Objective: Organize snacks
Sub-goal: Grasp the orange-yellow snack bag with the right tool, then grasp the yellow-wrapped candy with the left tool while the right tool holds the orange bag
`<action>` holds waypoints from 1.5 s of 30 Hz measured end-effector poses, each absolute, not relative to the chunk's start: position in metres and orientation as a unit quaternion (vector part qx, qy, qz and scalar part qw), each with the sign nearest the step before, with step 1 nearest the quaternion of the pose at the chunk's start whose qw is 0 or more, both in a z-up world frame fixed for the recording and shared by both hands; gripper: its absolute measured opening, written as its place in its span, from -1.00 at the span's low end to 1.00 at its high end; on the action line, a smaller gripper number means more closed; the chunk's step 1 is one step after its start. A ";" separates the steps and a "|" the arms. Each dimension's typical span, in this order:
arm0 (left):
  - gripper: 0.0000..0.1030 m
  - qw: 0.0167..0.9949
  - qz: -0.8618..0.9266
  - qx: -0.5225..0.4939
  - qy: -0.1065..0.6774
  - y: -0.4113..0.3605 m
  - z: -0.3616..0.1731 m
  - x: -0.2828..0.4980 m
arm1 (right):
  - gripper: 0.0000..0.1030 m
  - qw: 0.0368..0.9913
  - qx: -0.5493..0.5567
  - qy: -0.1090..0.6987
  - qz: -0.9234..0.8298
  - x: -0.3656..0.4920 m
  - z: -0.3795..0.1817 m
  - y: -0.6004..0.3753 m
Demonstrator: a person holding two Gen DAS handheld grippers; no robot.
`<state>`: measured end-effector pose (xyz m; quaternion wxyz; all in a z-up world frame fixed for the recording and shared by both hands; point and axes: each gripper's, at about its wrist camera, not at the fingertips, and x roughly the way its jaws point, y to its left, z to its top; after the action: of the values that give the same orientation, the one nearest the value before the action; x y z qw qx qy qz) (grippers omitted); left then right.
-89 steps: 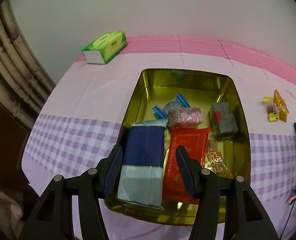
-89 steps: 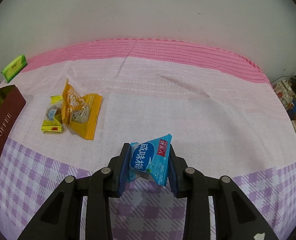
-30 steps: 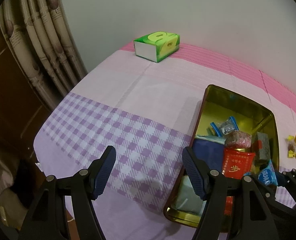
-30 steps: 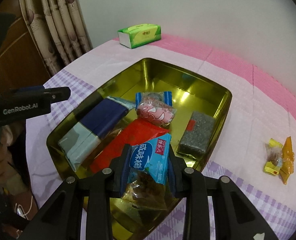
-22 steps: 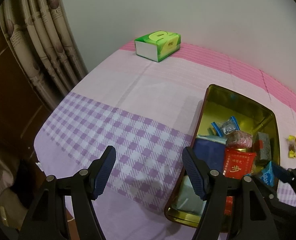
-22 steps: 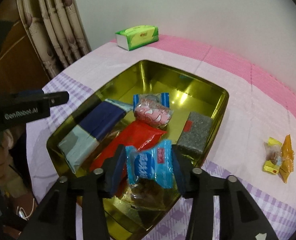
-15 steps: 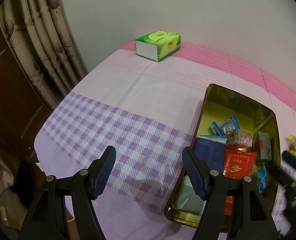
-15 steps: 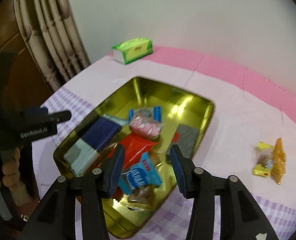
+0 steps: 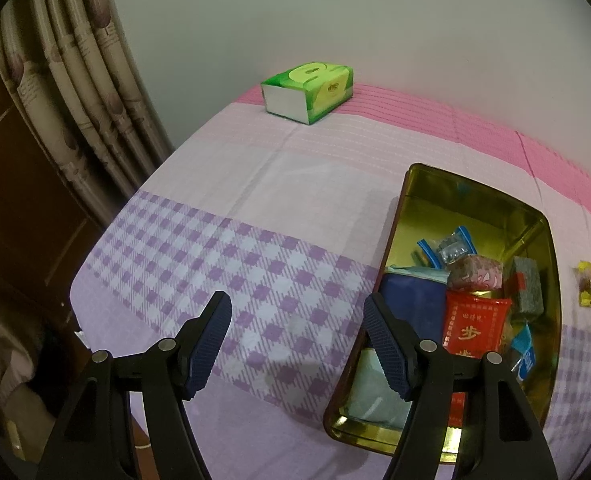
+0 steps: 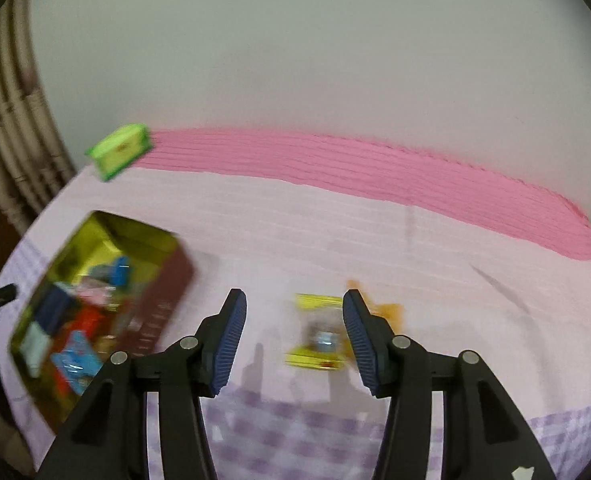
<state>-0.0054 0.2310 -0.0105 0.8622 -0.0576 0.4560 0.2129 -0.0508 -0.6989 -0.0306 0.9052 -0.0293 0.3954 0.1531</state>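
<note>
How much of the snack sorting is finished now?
Mostly done: several packets, including the light-blue packet, lie in the gold metal tin. In hand: nothing; the right gripper is empty, jaws opening. Left: the yellow packet and orange packet on the cloth.

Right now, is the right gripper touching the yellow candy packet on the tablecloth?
Apart. The right wrist view shows the right gripper with opening jaws raised above the yellow candy packet, nothing between them.
</note>
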 end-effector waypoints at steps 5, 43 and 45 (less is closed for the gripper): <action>0.34 0.864 0.209 -0.043 0.456 0.226 -0.011 -0.004 | -0.07 0.902 -0.029 0.411 0.128 -0.036 -0.049 -0.718; 0.35 0.882 0.020 0.017 0.470 0.050 0.009 0.081 | -0.30 0.903 -0.002 0.422 0.077 -0.023 -0.107 -0.798; 0.35 0.879 -0.005 0.013 0.476 0.031 0.004 0.089 | -0.30 0.905 -0.004 0.421 0.057 -0.027 -0.108 -0.813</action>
<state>0.0888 0.0311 0.0043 0.8793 0.0125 0.4761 -0.0048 -0.0269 -0.8125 -0.1079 0.9054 -0.0044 0.4205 0.0575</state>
